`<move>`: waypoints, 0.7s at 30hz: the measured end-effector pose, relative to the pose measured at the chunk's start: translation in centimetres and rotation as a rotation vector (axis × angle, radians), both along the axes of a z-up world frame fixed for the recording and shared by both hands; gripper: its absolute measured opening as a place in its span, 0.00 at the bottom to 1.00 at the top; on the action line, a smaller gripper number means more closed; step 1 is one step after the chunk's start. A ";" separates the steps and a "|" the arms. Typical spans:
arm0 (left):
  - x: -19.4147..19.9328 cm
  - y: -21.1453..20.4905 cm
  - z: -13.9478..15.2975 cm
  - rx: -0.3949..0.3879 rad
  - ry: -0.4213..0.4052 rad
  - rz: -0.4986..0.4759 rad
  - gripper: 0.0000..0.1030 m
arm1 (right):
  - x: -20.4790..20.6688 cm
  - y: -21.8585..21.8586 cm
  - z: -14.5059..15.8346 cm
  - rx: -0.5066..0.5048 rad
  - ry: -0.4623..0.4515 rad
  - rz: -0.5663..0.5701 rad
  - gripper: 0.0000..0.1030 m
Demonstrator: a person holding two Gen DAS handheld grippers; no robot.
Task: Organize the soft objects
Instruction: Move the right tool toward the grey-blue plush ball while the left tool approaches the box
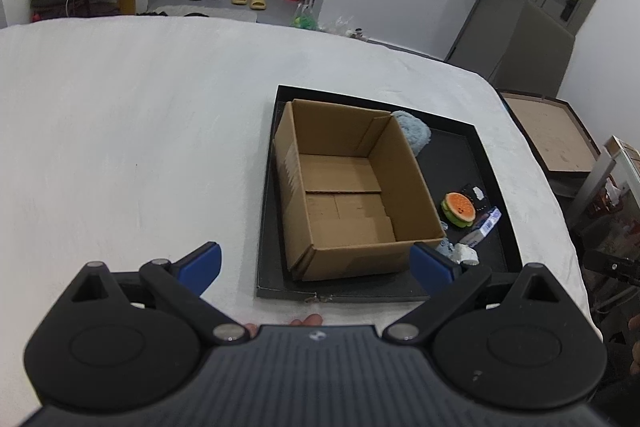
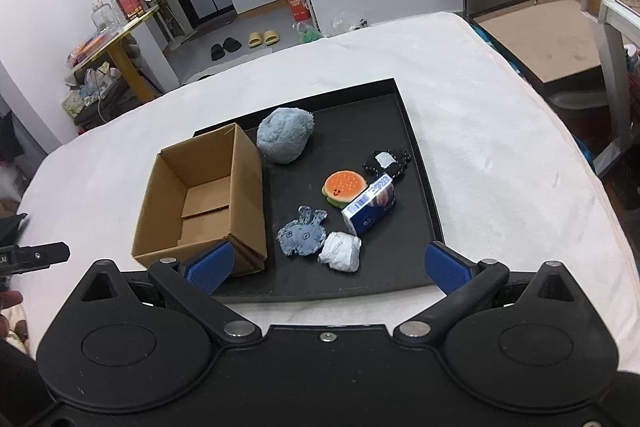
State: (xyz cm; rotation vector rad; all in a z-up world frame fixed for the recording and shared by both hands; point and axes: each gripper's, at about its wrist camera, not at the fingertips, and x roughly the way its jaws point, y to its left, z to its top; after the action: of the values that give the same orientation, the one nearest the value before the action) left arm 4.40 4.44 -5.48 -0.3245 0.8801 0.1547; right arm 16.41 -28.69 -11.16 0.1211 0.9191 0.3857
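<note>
Left hand-held gripper [image 1: 316, 269]: spread wide, holding nothing, above the cardboard box's near end.
Right hand-held gripper [image 2: 328, 269]: spread wide, holding nothing, over the tray's near edge.
Cardboard box [image 2: 202, 199]: open, on the black tray [image 2: 416, 163], left side.
Soft objects: blue plush [image 2: 285, 139] touching the box; burger toy [image 2: 343, 187] mid-tray; denim bunny [image 2: 302, 234] just beside a white packet [image 2: 340, 251].
Tray: on the white bed [image 2: 480, 131].

The left hand-held gripper [image 1: 316, 265] was held level with its two blue-padded fingers [image 1: 206, 265] spread wide apart, and nothing was gripped between them. A fingertip of the person's left hand [image 1: 308, 319] was seen just under the front edge of its black body. The right hand-held gripper [image 2: 328, 267] was likewise held with its blue fingers [image 2: 446, 269] wide apart and nothing was caught between them. Both were pointed forward and tilted downward.
</note>
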 end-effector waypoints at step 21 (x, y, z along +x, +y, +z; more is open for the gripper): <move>4.2 2.4 -3.7 -0.029 0.033 0.041 0.96 | 4.4 1.9 -3.1 -0.015 -0.014 -0.011 1.00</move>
State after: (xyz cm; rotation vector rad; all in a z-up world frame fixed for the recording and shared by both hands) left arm 8.56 6.85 -9.14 -0.3679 0.9094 0.1864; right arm 20.80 -26.76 -14.22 0.1101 0.9072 0.3691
